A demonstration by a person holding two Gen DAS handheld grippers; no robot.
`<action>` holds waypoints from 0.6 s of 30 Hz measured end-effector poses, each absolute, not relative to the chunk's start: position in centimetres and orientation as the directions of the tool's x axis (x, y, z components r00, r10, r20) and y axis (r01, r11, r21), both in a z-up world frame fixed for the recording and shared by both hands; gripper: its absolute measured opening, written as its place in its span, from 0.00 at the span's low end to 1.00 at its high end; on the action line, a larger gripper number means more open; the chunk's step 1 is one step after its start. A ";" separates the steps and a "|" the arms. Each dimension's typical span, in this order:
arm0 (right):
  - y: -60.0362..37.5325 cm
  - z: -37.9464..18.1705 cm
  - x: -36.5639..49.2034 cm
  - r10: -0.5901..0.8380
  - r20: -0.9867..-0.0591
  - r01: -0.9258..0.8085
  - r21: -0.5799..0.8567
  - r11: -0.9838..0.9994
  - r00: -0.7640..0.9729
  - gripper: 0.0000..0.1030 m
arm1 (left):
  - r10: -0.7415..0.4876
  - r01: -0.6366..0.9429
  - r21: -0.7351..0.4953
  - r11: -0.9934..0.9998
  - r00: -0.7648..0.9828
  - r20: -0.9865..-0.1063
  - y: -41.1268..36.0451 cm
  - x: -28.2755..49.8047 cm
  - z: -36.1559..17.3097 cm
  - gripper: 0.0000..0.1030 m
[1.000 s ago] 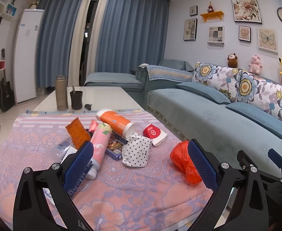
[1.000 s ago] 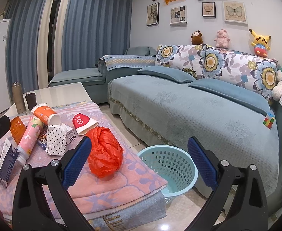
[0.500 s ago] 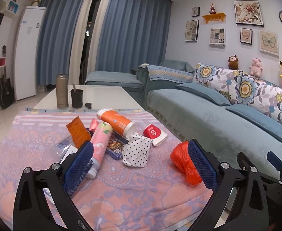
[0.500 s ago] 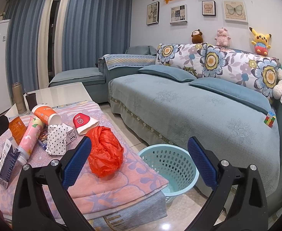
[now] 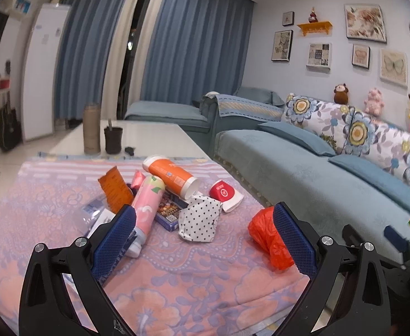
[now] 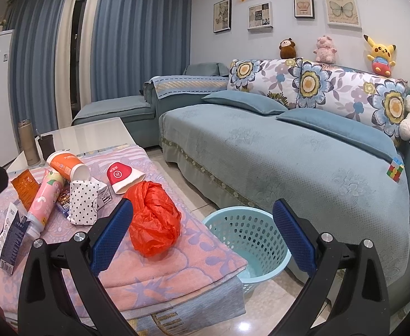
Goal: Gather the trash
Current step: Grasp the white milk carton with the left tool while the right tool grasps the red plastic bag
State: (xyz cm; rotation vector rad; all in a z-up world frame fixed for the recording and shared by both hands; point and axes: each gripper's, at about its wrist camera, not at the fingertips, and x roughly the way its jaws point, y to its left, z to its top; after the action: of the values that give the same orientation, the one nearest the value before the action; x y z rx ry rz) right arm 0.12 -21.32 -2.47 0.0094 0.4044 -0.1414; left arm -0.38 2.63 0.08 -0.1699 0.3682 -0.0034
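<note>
Trash lies on a pink floral cloth [image 5: 177, 285] covering the low table. A crumpled red plastic bag [image 6: 154, 224] [image 5: 266, 238] sits near the right edge. Behind it lie a red-and-white paper cup [image 6: 124, 176], a polka-dot carton [image 6: 83, 203], an orange cup [image 6: 66, 165], a pink tube [image 5: 147, 205] and an orange packet [image 5: 115, 189]. A light blue basket [image 6: 247, 238] stands on the floor beside the table. My left gripper [image 5: 203, 240] hovers open above the cloth, short of the pile. My right gripper [image 6: 202, 235] is open, with its left finger beside the red bag.
A blue sofa [image 6: 289, 151] with floral cushions runs along the right, close to the basket. A thermos [image 5: 91, 130] and a dark cup [image 5: 112, 140] stand on the bare white tabletop behind the cloth. A dark carton [image 6: 10, 240] stands at the cloth's left in the right wrist view.
Both views have shifted only slightly. The grippers stay open and no piece of trash has moved.
</note>
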 end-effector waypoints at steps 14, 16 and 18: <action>-20.3 -2.5 5.4 0.005 -0.454 -0.027 -0.043 0.999 0.891 0.76 | -0.081 0.004 -0.146 0.989 0.847 -0.525 13.0 0.6 -3.2 0.92; -20.0 -3.1 6.4 0.027 -0.475 -0.054 -0.044 0.998 0.879 0.75 | -0.062 -0.011 -0.128 0.992 0.832 -0.551 13.3 1.6 -4.4 0.91; -19.8 -3.8 7.6 0.042 -0.502 -0.075 -0.046 0.996 0.864 0.74 | -0.087 0.012 -0.131 0.991 0.808 -0.583 13.4 2.9 -5.7 0.89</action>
State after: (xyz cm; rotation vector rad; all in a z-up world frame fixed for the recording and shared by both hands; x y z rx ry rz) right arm 7.59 -19.81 -3.79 -0.0645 0.5241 0.0609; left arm 2.89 13.43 -5.68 -0.1234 0.6281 -0.0531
